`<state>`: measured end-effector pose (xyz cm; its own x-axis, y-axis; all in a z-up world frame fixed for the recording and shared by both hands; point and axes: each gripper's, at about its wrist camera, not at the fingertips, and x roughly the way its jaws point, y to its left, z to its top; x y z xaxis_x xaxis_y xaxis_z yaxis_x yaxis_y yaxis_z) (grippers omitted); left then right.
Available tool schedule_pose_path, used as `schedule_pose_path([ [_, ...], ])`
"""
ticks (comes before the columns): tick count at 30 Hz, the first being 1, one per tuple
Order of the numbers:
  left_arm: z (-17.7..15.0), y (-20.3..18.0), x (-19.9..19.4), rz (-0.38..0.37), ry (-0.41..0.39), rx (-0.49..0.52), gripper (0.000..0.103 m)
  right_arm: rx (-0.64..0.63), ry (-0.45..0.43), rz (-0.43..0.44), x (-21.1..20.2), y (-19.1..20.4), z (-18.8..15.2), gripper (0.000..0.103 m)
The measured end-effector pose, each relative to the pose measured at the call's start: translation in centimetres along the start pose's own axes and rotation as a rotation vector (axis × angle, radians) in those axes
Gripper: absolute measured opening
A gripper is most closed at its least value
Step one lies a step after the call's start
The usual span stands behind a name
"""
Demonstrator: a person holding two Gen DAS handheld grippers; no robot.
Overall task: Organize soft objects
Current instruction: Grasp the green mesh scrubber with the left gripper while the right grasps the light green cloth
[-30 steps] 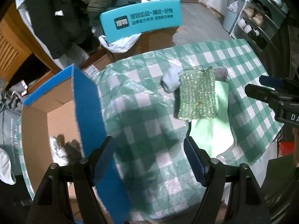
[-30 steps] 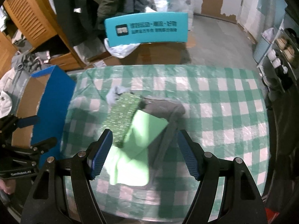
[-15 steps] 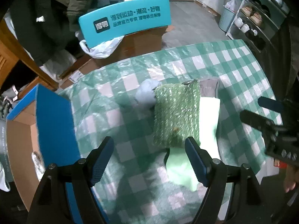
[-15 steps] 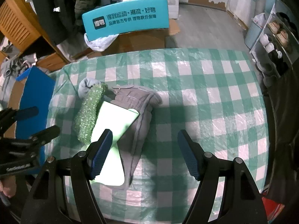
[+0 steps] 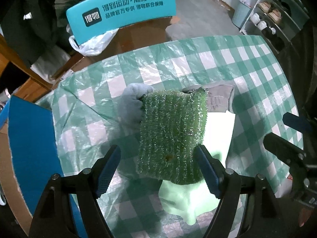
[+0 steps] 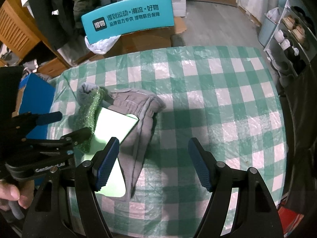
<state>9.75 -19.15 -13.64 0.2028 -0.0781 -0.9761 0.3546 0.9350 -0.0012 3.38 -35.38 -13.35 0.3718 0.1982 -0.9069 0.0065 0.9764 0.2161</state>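
A fuzzy glittery green cloth (image 5: 174,132) lies on top of a pale green cloth (image 5: 200,194), next to a light grey sock (image 5: 132,105) and a grey garment (image 6: 138,109), on the green checked table (image 6: 218,83). My left gripper (image 5: 158,170) is open with its near end of the fuzzy cloth between its fingers, not closed on it. It also shows in the right wrist view (image 6: 57,127). My right gripper (image 6: 153,164) is open and empty over the table, beside the grey garment. The fuzzy cloth (image 6: 89,119) and pale green cloth (image 6: 113,127) also show there.
An open cardboard box with blue flaps (image 5: 29,142) stands at the table's left edge. A teal sign (image 6: 128,19), a white plastic bag (image 6: 101,44) and hanging coats lie beyond the table. A shoe rack (image 6: 291,37) stands at the right.
My left gripper has moved right, away from the box, and closed in on the fuzzy green cloth. My right gripper has shifted right, off the cloth pile.
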Motion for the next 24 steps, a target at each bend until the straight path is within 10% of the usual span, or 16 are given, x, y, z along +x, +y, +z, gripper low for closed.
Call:
schedule_pose_path([
  [3, -0.1, 0.3, 0.2, -0.04, -0.013, -0.012, 0.079, -0.004, 0.007, 0.004, 0.2, 0.2, 0.0, 0.073],
  [11, -0.4, 1.1, 0.1, -0.113, -0.003, -0.043, 0.026, -0.017, 0.018, 0.004, 0.6, 0.6, -0.2, 0.073],
  [24, -2.3, 4.0, -0.4, -0.082, 0.01, -0.072, 0.021, -0.106, 0.053, 0.063, 2.1, 5.0, -1.0, 0.073],
])
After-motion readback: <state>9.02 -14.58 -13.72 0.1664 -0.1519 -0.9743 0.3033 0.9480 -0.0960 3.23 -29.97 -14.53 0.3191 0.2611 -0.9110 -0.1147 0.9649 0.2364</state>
